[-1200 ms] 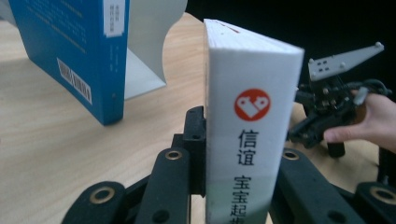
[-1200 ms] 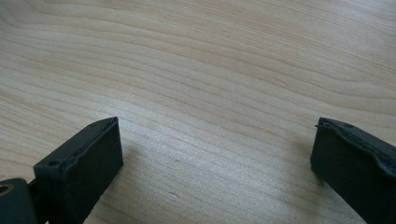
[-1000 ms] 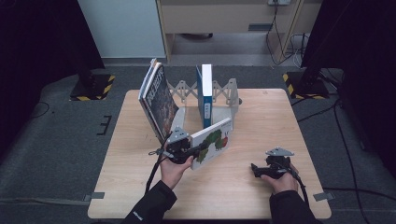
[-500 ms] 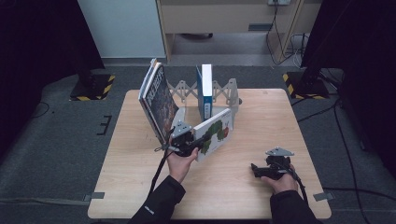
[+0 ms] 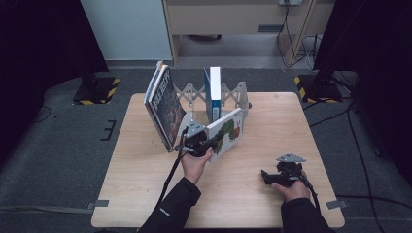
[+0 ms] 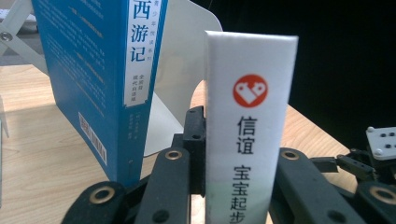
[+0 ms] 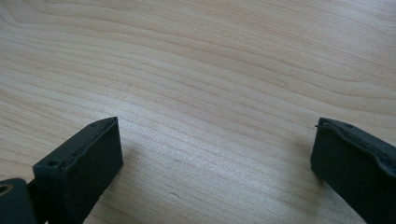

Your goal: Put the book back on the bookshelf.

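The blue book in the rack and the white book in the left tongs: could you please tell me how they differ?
The blue book stands upright in the expanding rack; the white book is tilted and held by the left tongs, short of the rack. The blue book's cover is plain blue; the white book's shows a green picture. In the left gripper view the blue book stands free, the white book clamped at its spine. Both spines carry Chinese characters.

White book spine [image 6: 250,130] at centre frame carries a red-orange round logo and black characters; the book [image 6: 93,79] at upper left is blue with a white strip; pale wood-grain table [image 7: 210,70].
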{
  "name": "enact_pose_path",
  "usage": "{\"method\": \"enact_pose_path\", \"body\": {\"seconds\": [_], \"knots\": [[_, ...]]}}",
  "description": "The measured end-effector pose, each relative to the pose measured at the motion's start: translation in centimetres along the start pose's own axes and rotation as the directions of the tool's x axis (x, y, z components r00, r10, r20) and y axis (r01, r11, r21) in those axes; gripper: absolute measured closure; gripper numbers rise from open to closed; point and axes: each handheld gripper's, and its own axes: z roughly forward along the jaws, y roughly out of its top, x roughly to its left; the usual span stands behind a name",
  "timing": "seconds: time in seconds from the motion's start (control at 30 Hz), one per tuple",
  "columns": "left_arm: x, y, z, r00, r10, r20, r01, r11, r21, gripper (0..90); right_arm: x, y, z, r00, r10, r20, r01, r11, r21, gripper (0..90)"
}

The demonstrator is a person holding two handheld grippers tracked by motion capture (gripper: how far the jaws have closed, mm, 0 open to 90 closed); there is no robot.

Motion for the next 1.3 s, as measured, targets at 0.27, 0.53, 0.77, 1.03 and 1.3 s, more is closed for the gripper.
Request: {"method": "enact_pose_path", "body": {"seconds": [0.27, 0.53, 0.77, 1.03, 1.3], "knots": [[-0.2, 0.2, 1.4, 0.9986, 0.027, -0.045, -0.028, 0.9995, -0.016, 74.7, 0.0, 0.0, 0.0, 1.0000, 0.000, 0.000, 0.000, 1.000, 0.000, 2.4], [-0.7, -0.2, 3.1, 0.9968, 0.028, -0.075, -0.029, 0.9995, -0.013, 74.7, 0.0, 0.0, 0.0, 1.0000, 0.000, 0.000, 0.000, 1.000, 0.000, 2.4], [-0.7, -0.5, 4.0, 0.9950, 0.016, -0.099, -0.018, 0.9997, -0.016, 74.6, 0.0, 0.0, 0.0, 1.0000, 0.000, 0.000, 0.000, 1.000, 0.000, 2.4], [-0.3, -0.4, 4.4, 0.9924, 0.009, -0.123, -0.012, 0.9996, -0.027, 74.6, 0.0, 0.0, 0.0, 1.0000, 0.000, 0.000, 0.000, 1.000, 0.000, 2.4], [-0.7, -0.6, 5.1, 0.9896, 0.024, -0.142, -0.027, 0.9995, -0.019, 74.6, 0.0, 0.0, 0.0, 1.0000, 0.000, 0.000, 0.000, 1.000, 0.000, 2.4]]}}
